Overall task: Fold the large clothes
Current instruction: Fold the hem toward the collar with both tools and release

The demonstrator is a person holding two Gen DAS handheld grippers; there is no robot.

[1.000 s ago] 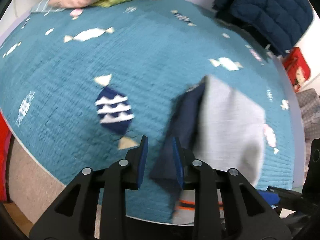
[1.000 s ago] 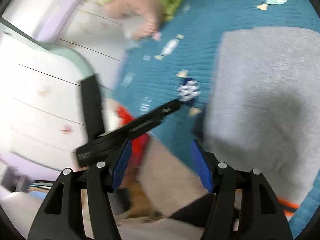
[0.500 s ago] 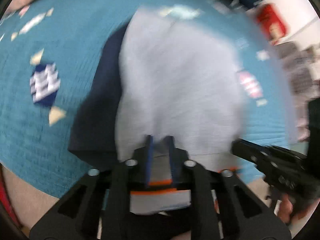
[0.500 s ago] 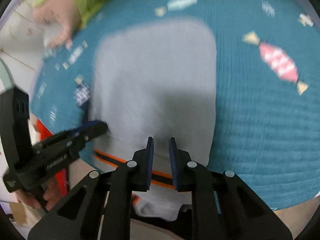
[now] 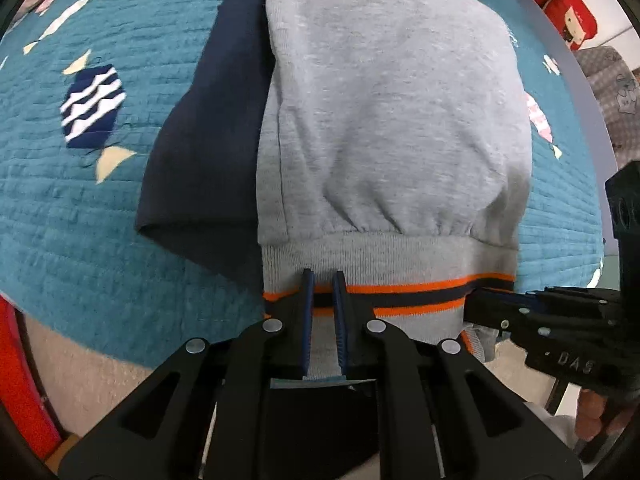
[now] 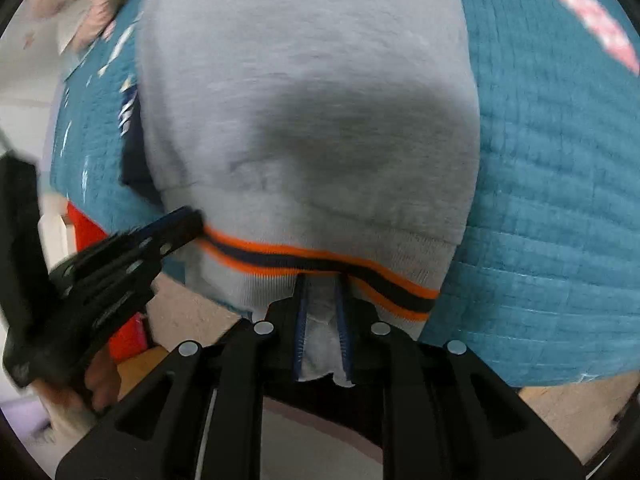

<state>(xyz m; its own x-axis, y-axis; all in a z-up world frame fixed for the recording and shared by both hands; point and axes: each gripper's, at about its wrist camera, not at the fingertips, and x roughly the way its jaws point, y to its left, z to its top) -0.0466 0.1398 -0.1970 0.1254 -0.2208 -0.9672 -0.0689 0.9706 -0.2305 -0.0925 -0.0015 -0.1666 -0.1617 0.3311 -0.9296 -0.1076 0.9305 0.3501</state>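
1. We lose the sweater's (image 5: 384, 100) far end past the left view's top edge.
2. Pink cloth (image 6: 80, 4) in our right view blurs beyond telling.
3. The sweater covers the navy piece (image 5: 204, 140) partly.

A teal quilt (image 5: 120, 216) printed with candy shapes is lying spread underneath, a navy-and-white striped candy (image 5: 93, 106) showing on it. A red box (image 5: 566, 14) is sitting beyond its far right edge, and a pink cloth (image 6: 76, 4) is lying at the far left.
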